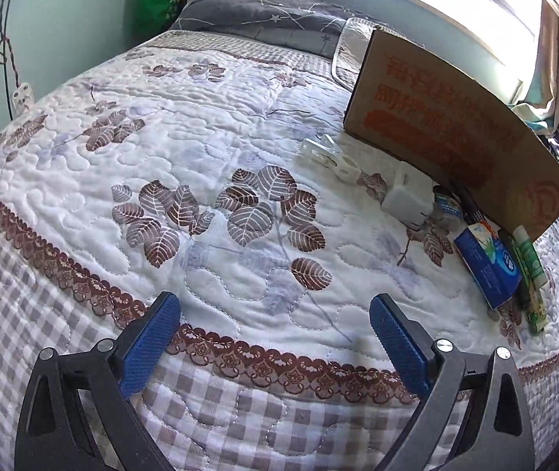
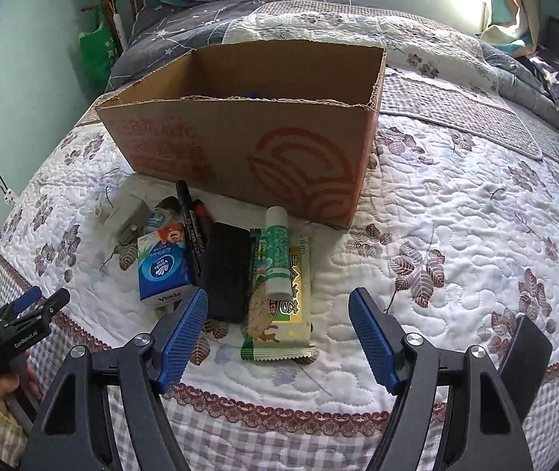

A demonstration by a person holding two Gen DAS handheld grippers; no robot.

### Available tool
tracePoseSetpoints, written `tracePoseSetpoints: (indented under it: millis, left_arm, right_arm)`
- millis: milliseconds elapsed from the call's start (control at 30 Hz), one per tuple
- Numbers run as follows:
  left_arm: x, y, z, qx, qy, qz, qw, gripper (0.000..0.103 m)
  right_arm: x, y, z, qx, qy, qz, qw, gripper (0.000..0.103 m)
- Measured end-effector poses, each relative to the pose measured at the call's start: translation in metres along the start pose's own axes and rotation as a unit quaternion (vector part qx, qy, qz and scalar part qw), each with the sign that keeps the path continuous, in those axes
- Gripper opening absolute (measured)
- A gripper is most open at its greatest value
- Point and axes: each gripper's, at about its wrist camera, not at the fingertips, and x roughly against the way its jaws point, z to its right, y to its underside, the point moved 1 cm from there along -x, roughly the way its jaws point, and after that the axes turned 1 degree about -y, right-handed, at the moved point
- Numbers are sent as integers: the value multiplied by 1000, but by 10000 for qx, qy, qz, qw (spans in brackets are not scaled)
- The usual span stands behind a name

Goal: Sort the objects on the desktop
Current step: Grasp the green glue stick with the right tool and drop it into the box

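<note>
Both your claws gape wide and empty: left claw over bare quilt, right claw just short of the snack packet. Beyond it lie the glue stick, black phone, tissue pack, markers, then the open cardboard box.

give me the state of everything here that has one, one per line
left claw: open, empty, over the quilt
right claw: open, empty, short of the items
cardboard box: upright, top open
glue stick: capped, lying on the snack bar
snack bar: sealed, lying flat
tissue pack: lying flat, unopened as far as shown
black marker: capped, lying flat
phone: screen dark, lying flat
white charger: unplugged, on the quilt
</note>
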Motion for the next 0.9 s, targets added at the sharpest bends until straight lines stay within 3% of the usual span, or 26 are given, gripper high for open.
tracePoseSetpoints:
  millis: [33, 67, 133, 200, 233, 333, 400, 467, 500, 567, 733, 900]
  left_arm:
    - [0, 0, 3, -43, -24, 29, 10000, 7]
    - [-2, 0, 8, -138, -134, -10, 9998, 0]
    - [-7, 1, 18, -369, -435, -102, 9983, 0]
    - [-11, 2, 21, -462, -569, -151, 9972, 65]
    - [-11, 2, 20, -462, -573, -148, 9972, 80]
    - [-12, 3, 20, -424, -524, -149, 9976, 82]
    - [-12, 2, 20, -454, -566, -157, 9972, 103]
    - [-12, 2, 19, -455, -571, -157, 9972, 103]
    - [-12, 2, 19, -455, -571, -159, 9972, 103]
    - [-12, 2, 19, -460, -578, -160, 9971, 103]
    - [-12, 3, 19, -458, -578, -159, 9972, 103]
    - [-12, 3, 20, -478, -608, -170, 9969, 103]
  right_arm:
    - [-6, -1, 1, -21, 4, -16, 10000, 72]
    - [-14, -2, 0, -3, 39, -58, 10000, 69]
    - [-30, -4, -5, 94, 174, -168, 9997, 65]
    - [-45, -6, -11, 181, 299, -231, 9991, 60]
    - [-51, -9, -12, 176, 338, -235, 9990, 55]
    - [-67, -16, -14, -25, 371, -301, 9989, 47]
    - [-77, -19, -17, 49, 610, -416, 9973, 41]
    - [-78, -20, -23, 362, 689, -391, 9962, 37]
    - [-74, -20, -27, 494, 623, -355, 9962, 18]
    - [-60, -19, -31, 635, 678, -241, 9954, 19]
    - [6, -28, -26, 517, -40, 147, 9985, 19]
    - [69, -95, -9, 196, -462, 816, 9954, 19]
